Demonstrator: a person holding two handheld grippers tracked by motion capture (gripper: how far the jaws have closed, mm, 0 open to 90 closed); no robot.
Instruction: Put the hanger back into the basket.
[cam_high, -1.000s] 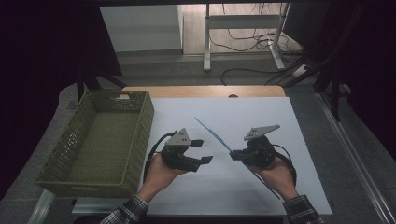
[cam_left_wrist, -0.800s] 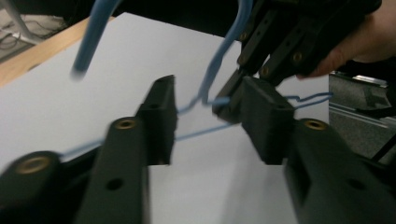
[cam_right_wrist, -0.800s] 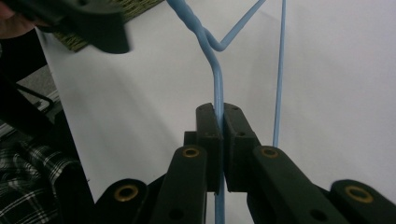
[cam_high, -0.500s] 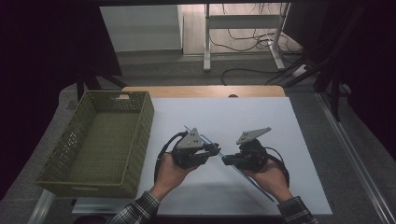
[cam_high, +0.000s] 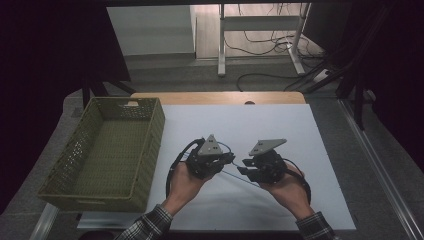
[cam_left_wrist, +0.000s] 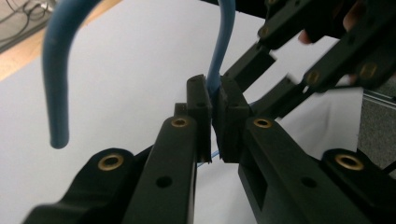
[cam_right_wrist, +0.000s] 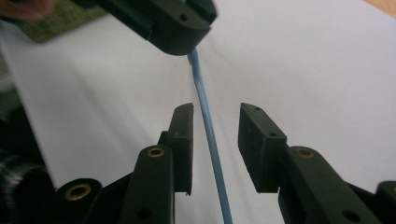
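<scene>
Cable (cam_left_wrist: 219, 56), thin and blue, runs between the two grippers, held just above the white worktop (cam_high: 280, 125) near the middle of its near edge. The left gripper (cam_left_wrist: 212, 121) has its fingers (cam_left_wrist: 198, 116) closed tight on the cable; the free end rises past the grip and curls over into a hook with a blunt tip. Gripping close to that end probably keeps it steady, so the rest of the length can be fed or straightened by the other hand.

The right gripper (cam_right_wrist: 215, 140) has its fingers (cam_right_wrist: 182, 135) partly open, one on each side of the cable with a gap on both sides, so it holds nothing; it looks placed to close on the strand or slide along it. In the high view the two grippers sit close, tips turned toward each other, which keeps the span between them short and easy to control.

A green basket (cam_high: 150, 130) stands at the worktop's left edge, well apart from the hands, and looks empty.

From above the cable is a faint line below the grippers, and its far end cannot be traced. In the right gripper view its lower stretch is cut off at the frame's bottom.
</scene>
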